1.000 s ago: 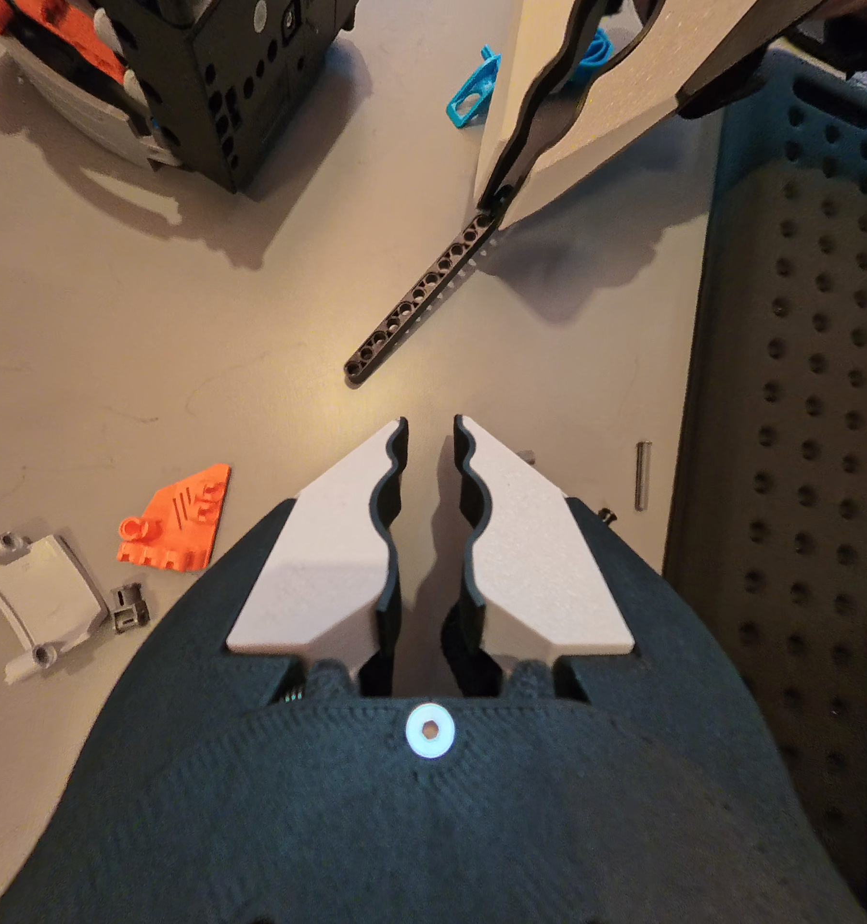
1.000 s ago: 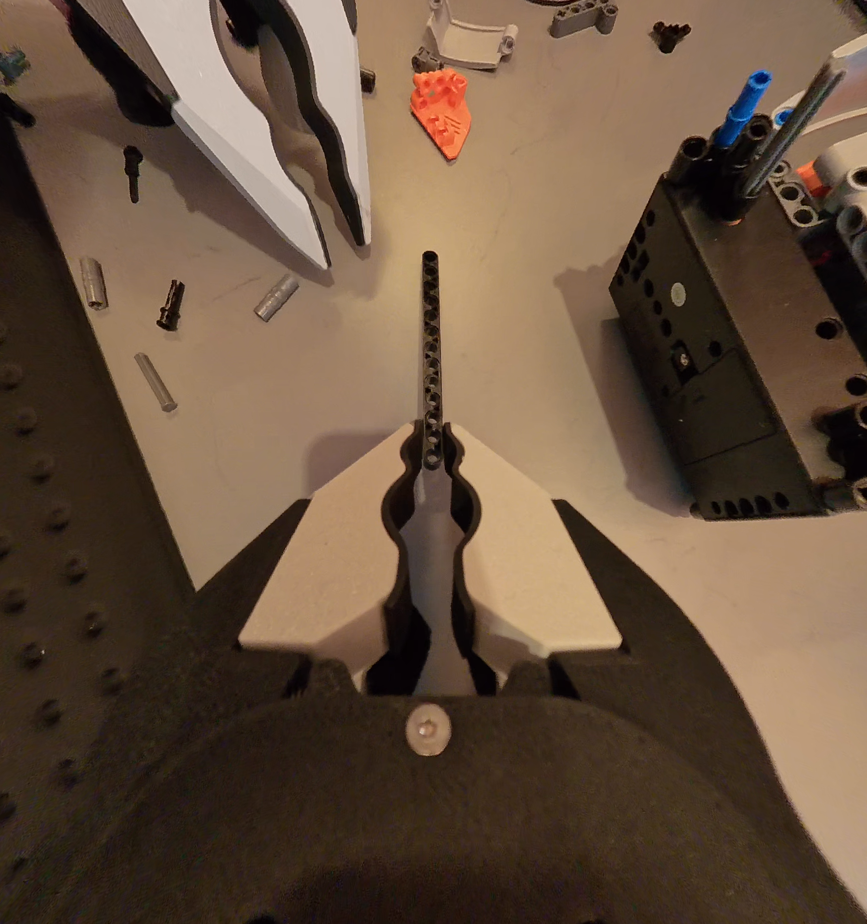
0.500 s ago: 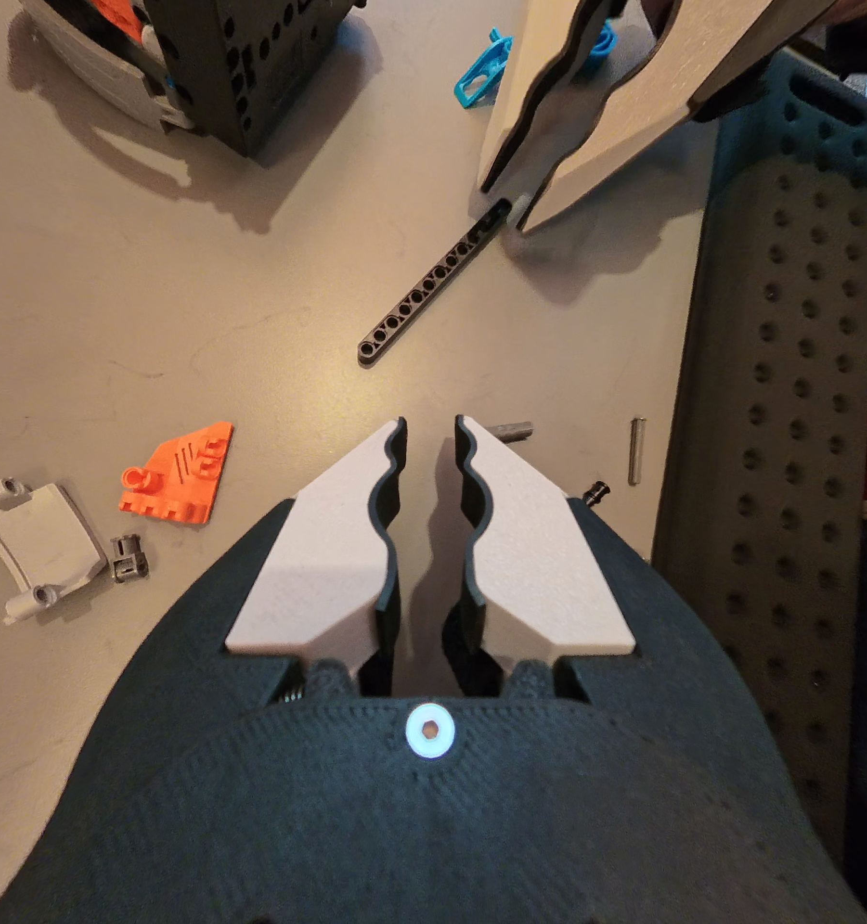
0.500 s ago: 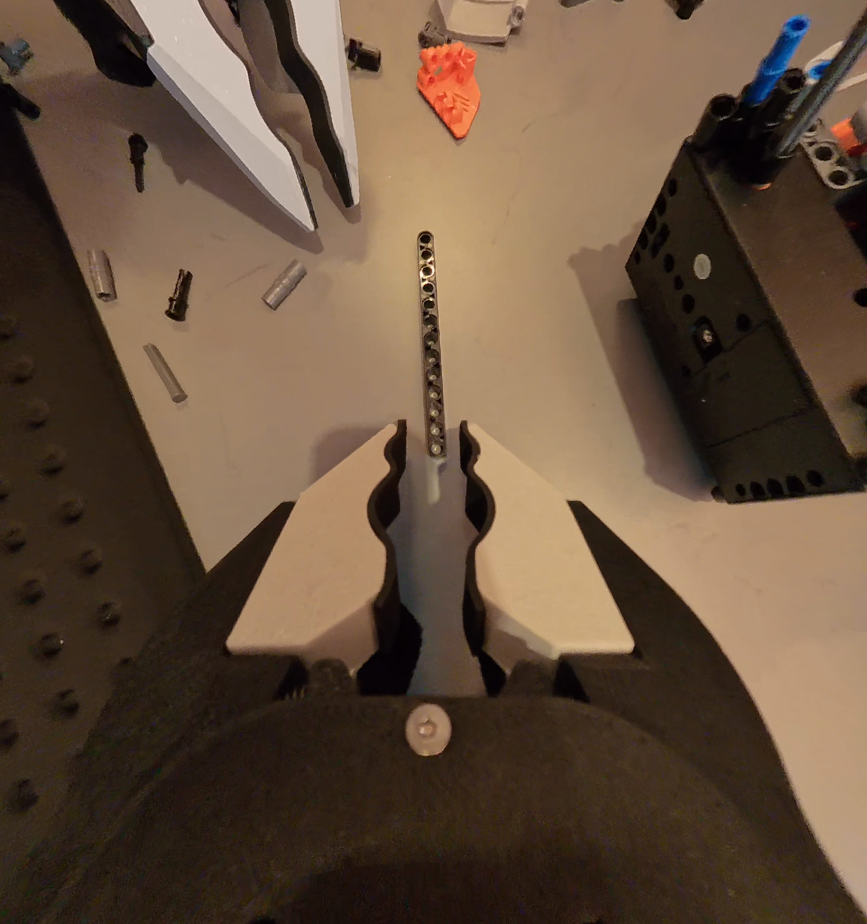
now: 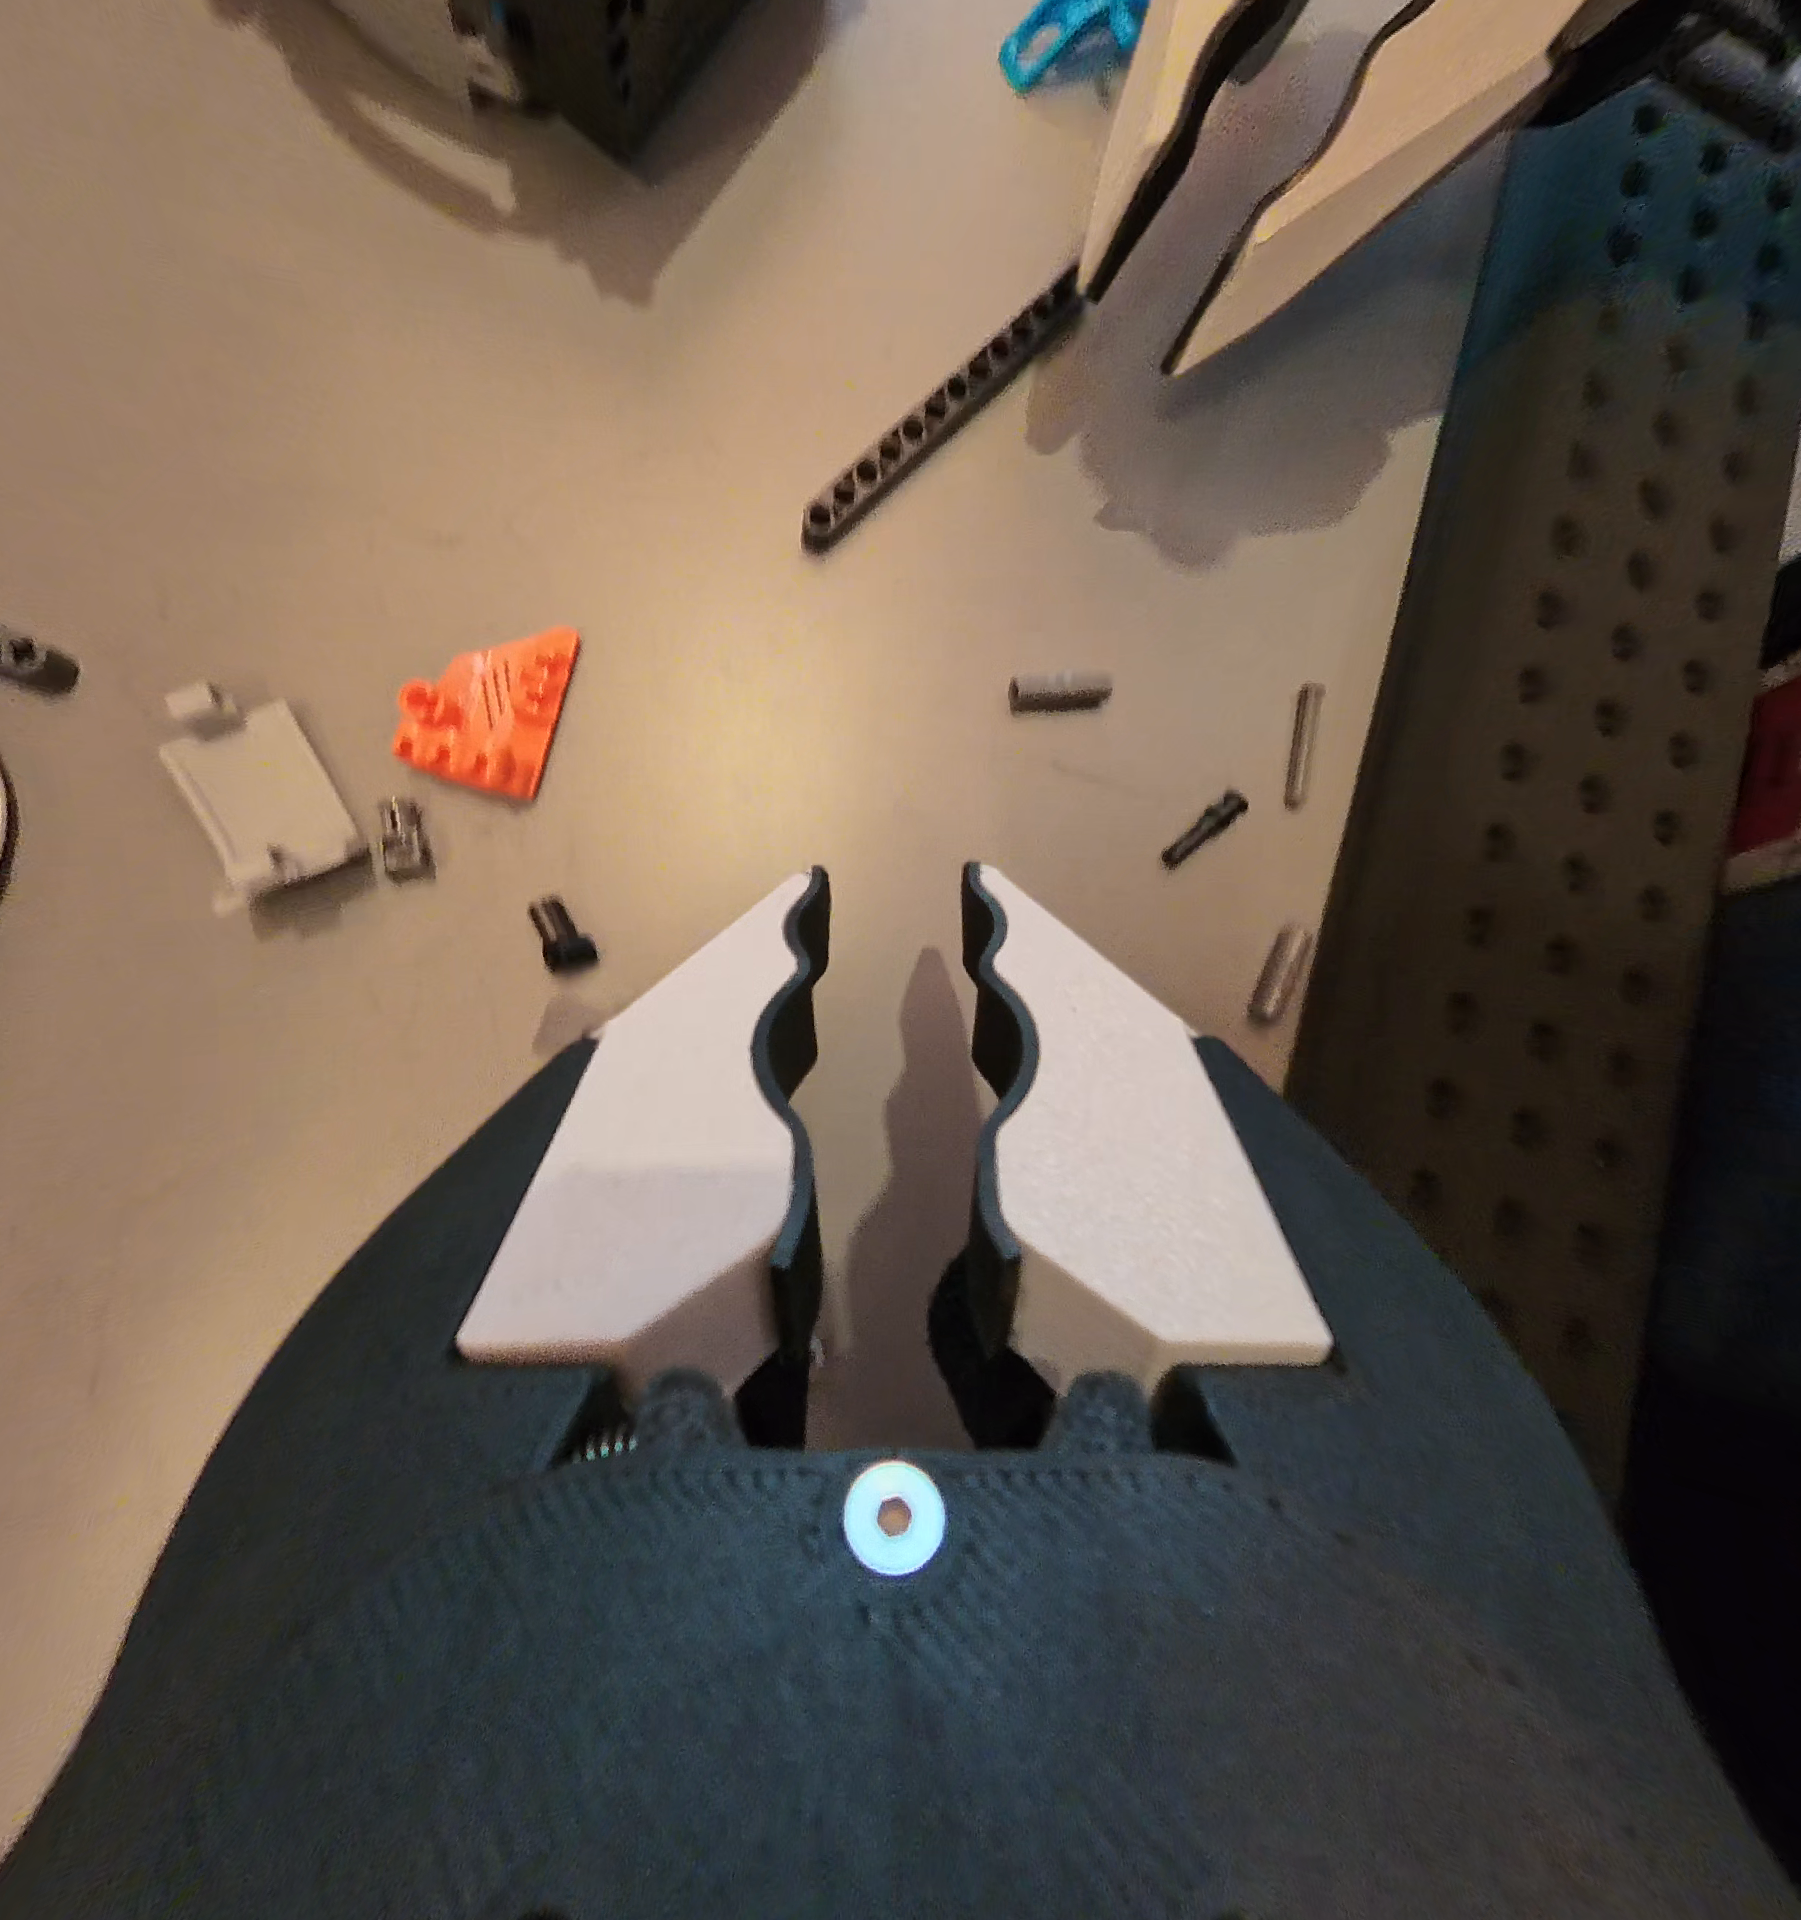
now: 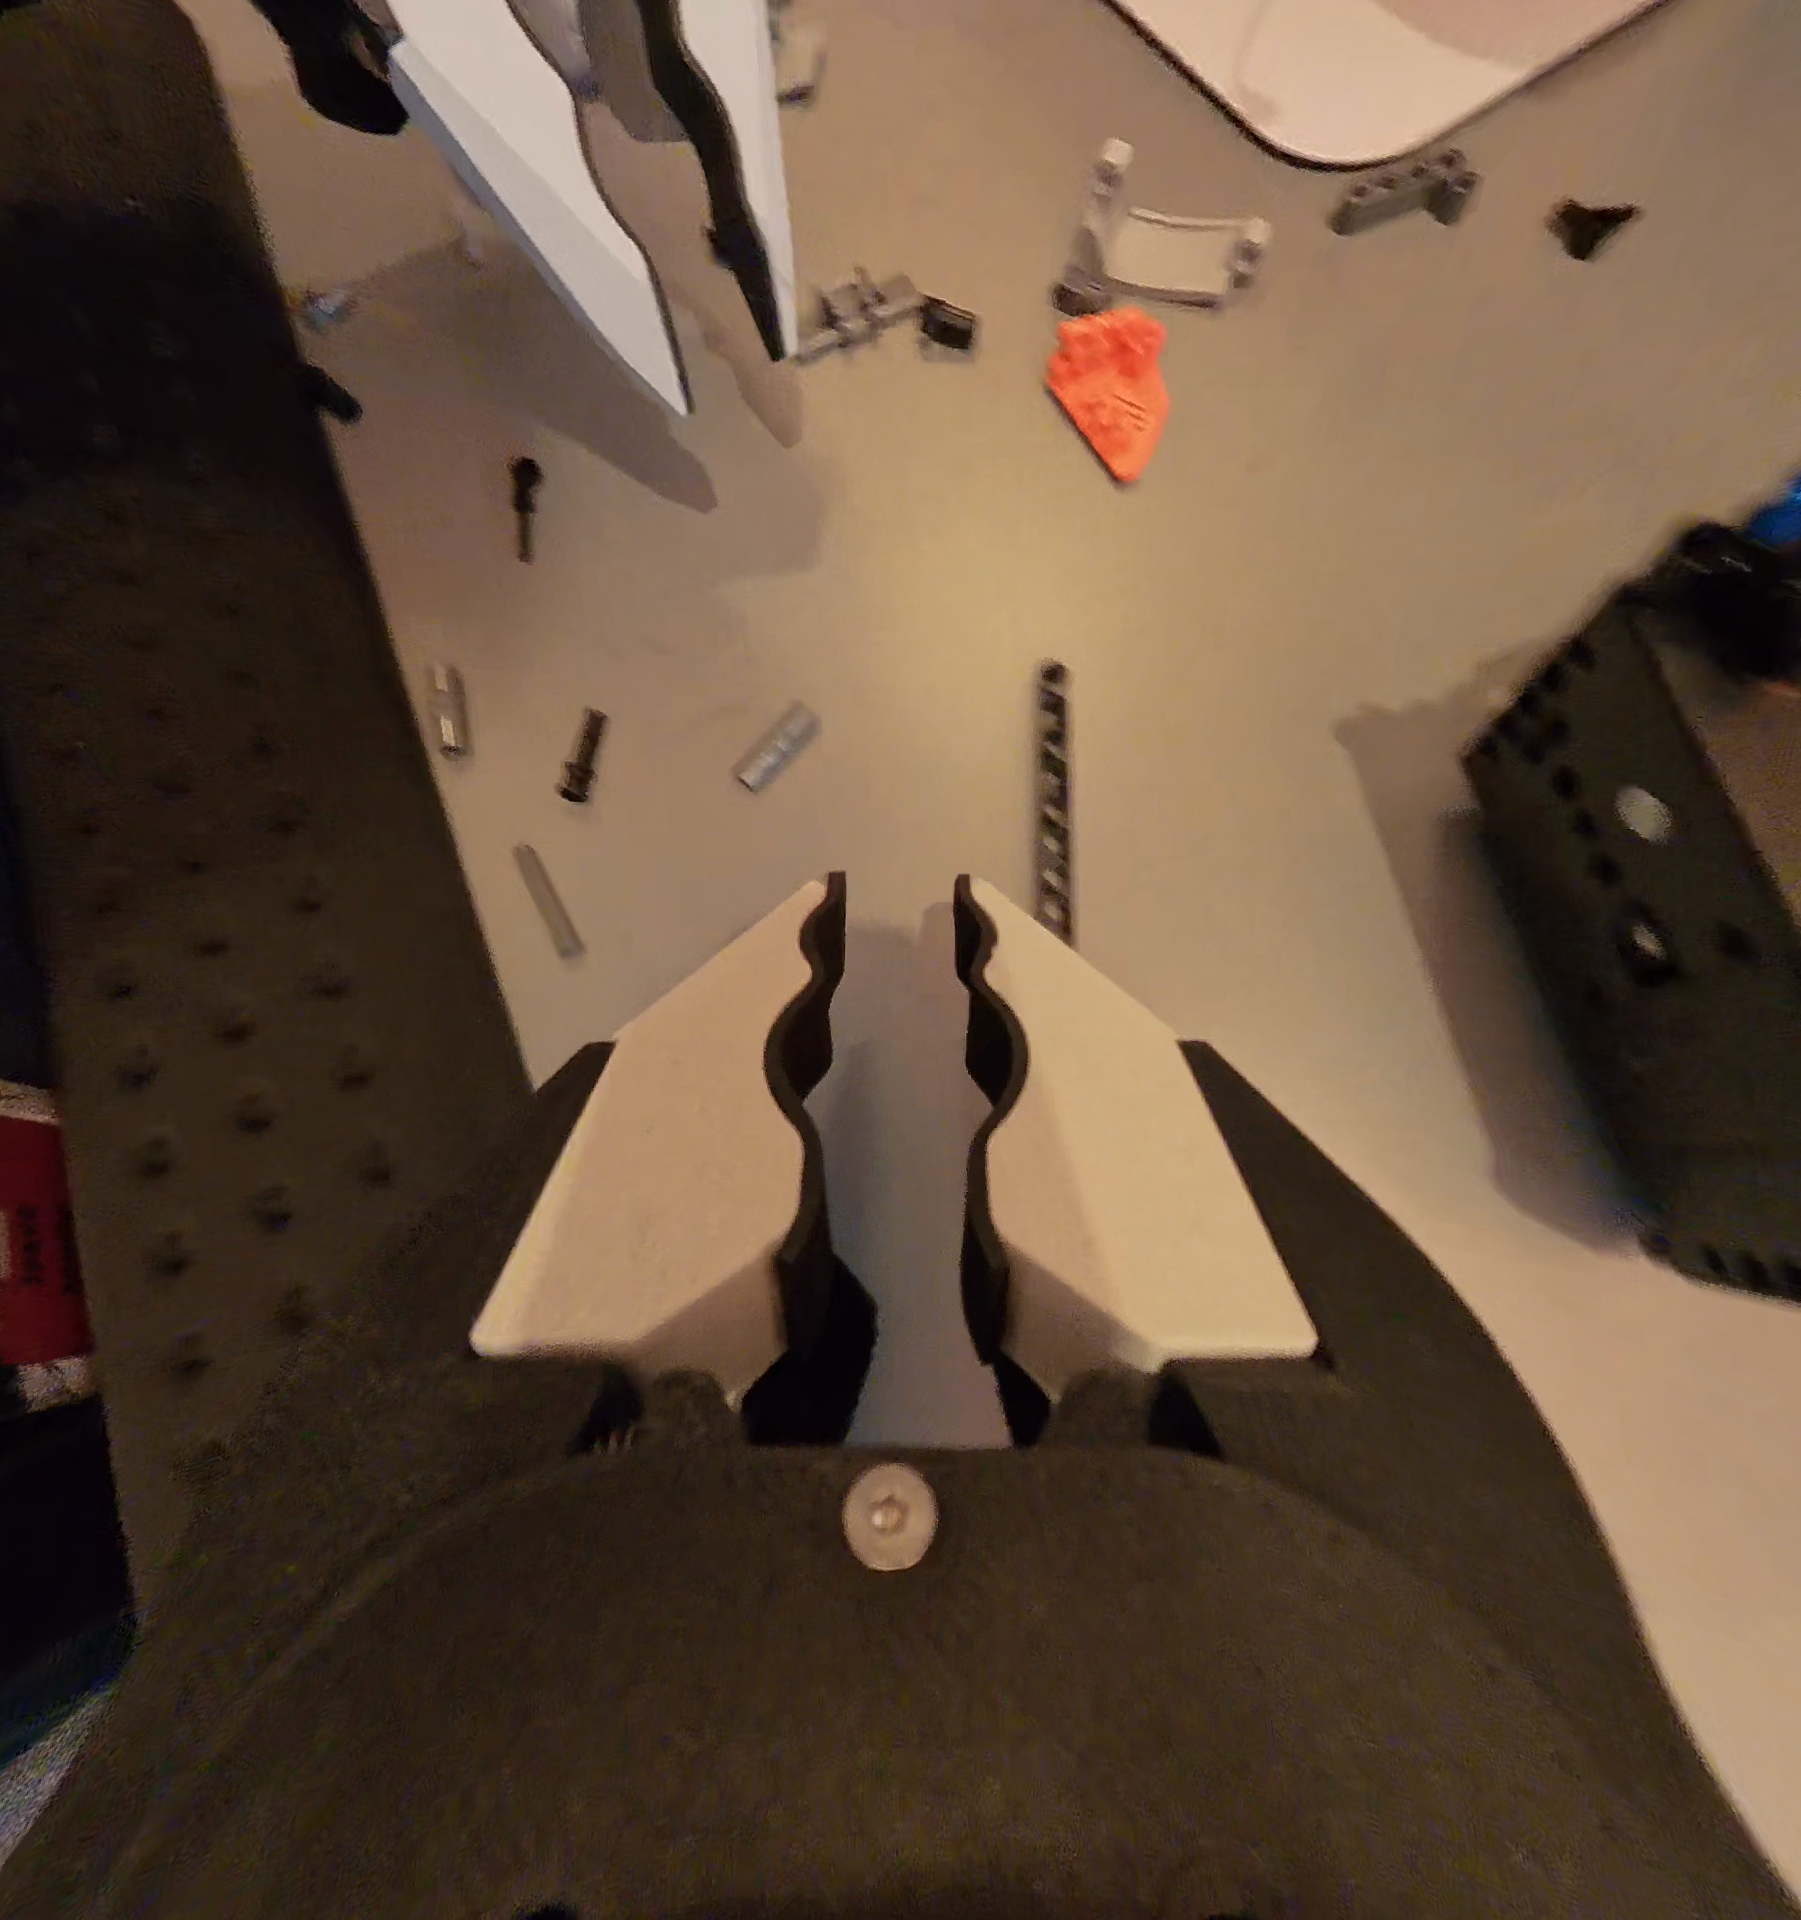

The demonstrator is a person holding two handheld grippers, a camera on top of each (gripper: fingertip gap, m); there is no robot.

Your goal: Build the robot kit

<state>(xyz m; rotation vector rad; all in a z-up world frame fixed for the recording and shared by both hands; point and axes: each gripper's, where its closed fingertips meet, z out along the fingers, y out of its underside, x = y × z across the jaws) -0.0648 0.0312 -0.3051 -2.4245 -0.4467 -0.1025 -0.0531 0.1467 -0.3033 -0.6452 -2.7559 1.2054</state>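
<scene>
Cut-off and blurred bits on my feeds

I'm seeing the black perforated beam running under my right finger; the black block is smearing, possibly from motion, and is leaving the frame edge.

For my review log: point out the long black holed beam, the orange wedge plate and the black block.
long black holed beam (image 5: 937, 421), left wrist view, mid-length
orange wedge plate (image 5: 489, 713), left wrist view, centre
black block (image 6: 1665, 956), right wrist view, holed side face

Matt plastic all round.
Smooth tabletop, grainy pale fingers, holed plastic beam, shiny metal screw.
</scene>
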